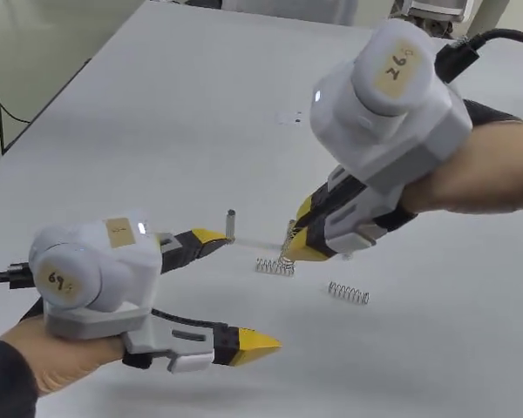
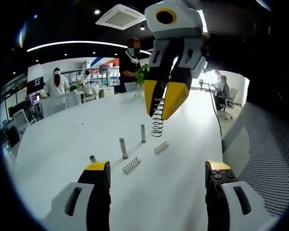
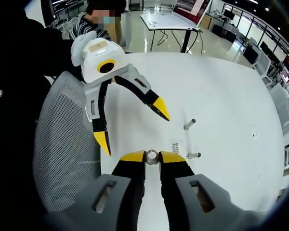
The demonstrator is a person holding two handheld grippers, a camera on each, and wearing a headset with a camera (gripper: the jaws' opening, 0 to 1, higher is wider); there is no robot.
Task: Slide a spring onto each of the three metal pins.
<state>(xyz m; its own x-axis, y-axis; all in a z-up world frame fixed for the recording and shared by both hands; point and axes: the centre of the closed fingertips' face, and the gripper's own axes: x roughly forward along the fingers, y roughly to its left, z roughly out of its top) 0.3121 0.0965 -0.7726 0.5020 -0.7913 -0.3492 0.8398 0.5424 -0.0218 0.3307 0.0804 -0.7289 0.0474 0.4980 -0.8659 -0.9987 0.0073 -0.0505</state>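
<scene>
**Right gripper holding a spring beside the pins**

The right gripper (image 2: 160,111) is hanging over the pale grey desk (image 1: 157,131). Its yellow-tipped jaws are pinching the top of a thin coiled wire spring (image 2: 157,122), which is dangling down just beside the farthest of three short grey metal pins (image 2: 123,148). The pins are standing upright in a row on the desk, and all three are bare. Two more coiled springs are lying flat on the desk, one (image 2: 131,165) near the middle pin and the other (image 2: 161,147) to its right. The left gripper (image 2: 157,168) is hovering on the near side with its jaws spread wide, gripping nothing.
</scene>
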